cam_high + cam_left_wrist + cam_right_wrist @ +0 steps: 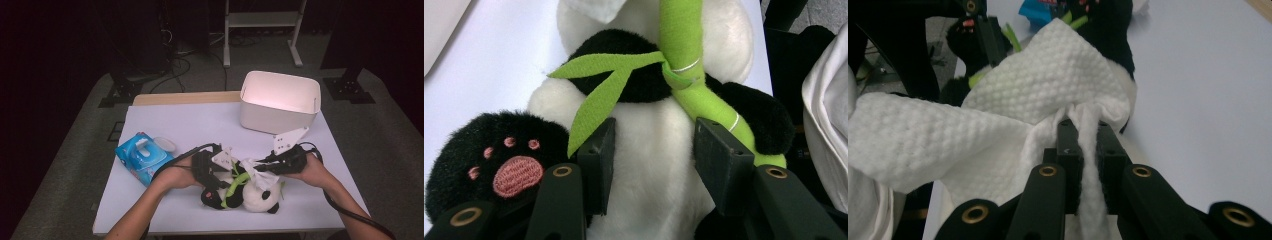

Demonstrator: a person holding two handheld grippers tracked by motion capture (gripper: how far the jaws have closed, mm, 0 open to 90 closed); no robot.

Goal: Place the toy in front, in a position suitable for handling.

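Grippers clamp panda [649, 165] (left) and wipe [1048, 95] (right); white bin [280, 102] looks empty.

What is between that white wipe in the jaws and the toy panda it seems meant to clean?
Nothing visible. The right gripper, shut on the wipe, holds it right over the panda, while the left gripper clamps the panda's white belly.

- One plush panda [250, 192], just in front of the white bin [279, 102].
- One white wipe [260, 175], on the panda.
- One blue wipes pack [141, 157], well left of the bin.
- One white bin.
- Two grippers, at the panda.
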